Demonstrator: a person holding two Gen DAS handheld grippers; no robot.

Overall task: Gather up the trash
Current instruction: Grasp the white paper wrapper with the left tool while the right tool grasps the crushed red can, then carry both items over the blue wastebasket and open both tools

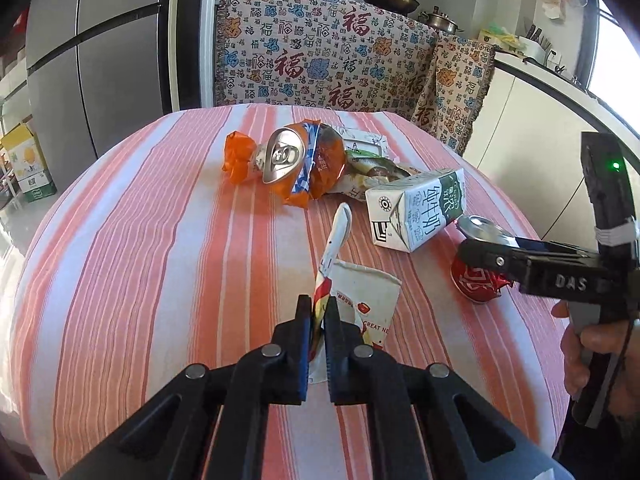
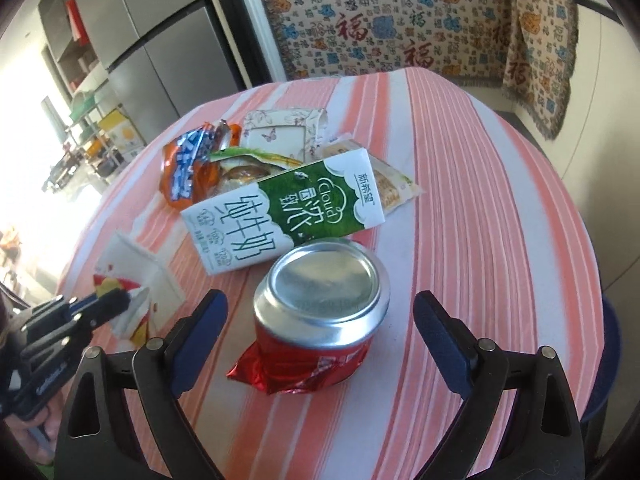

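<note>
My left gripper point(image 1: 317, 312) is shut on a flattened white paper cup point(image 1: 366, 300) with red print, its rim sticking up between the fingers; it also shows in the right wrist view point(image 2: 136, 280). My right gripper point(image 2: 320, 308) is open, its fingers either side of a crushed red can point(image 2: 320, 312) standing on the table, not touching it. The can shows in the left wrist view point(image 1: 478, 280) under the right gripper point(image 1: 480, 252). A green-and-white milk carton point(image 2: 280, 216) lies just behind the can.
Further back on the striped tablecloth point(image 1: 160, 240) lie a crushed silver can point(image 1: 282, 156) on an orange snack wrapper point(image 1: 320, 172), a food packet point(image 2: 392, 184) and a white card box point(image 2: 280, 132). A patterned cloth point(image 1: 328, 52) hangs behind the table.
</note>
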